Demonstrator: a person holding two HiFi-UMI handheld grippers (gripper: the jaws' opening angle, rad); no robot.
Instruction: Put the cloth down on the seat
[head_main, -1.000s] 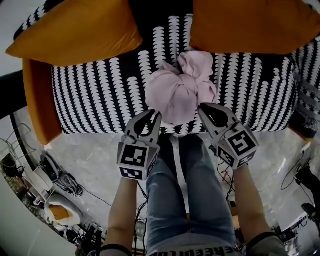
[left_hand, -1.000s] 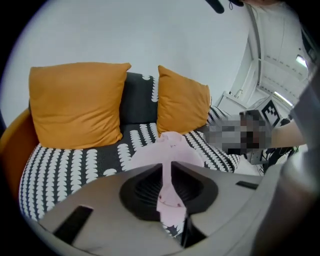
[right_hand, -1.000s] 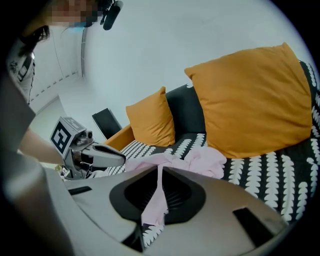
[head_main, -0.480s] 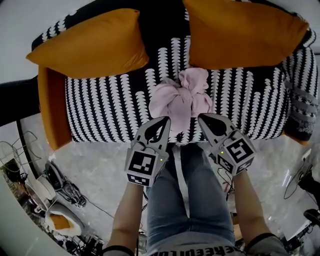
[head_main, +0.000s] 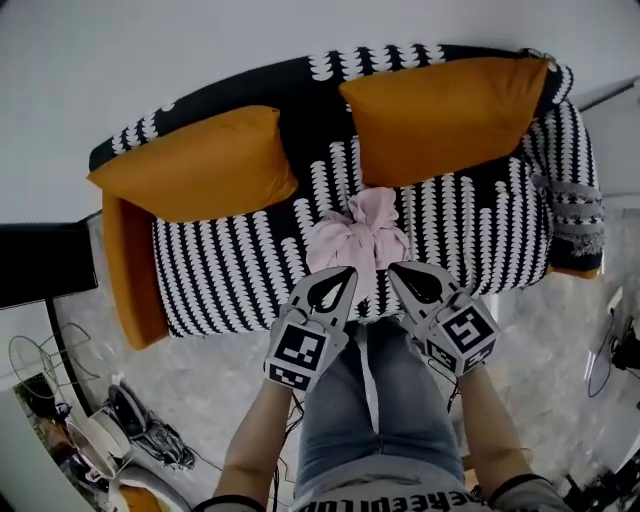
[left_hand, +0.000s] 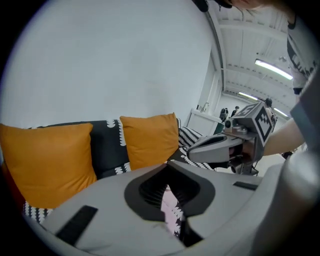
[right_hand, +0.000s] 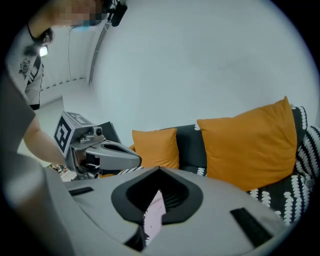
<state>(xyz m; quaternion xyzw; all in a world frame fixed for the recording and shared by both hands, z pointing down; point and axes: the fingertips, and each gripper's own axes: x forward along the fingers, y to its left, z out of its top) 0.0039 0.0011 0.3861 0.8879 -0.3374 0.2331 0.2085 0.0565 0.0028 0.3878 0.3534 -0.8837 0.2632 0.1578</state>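
On patterned seat (head_main: 230, 270): pink cloth (head_main: 360, 238), orange cushions (head_main: 195, 165) behind.

- The grey two-jaw left gripper (head_main: 343, 276) points forward and down, its jaws shut together on nothing.
- The matching right gripper (head_main: 400, 274) is alongside, its jaws just closed, also on nothing.
- Both bare forearms (head_main: 250, 440) reach forward.

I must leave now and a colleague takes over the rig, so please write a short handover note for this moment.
Left gripper: shut, empty, at the front edge of the seat.
Right gripper: jaws just closed, empty, beside the left one.
Cloth: bunched on the seat, in front of the orange cushions.
Done: cloth is down and released.
Left: nothing, unless it must be spread flat.
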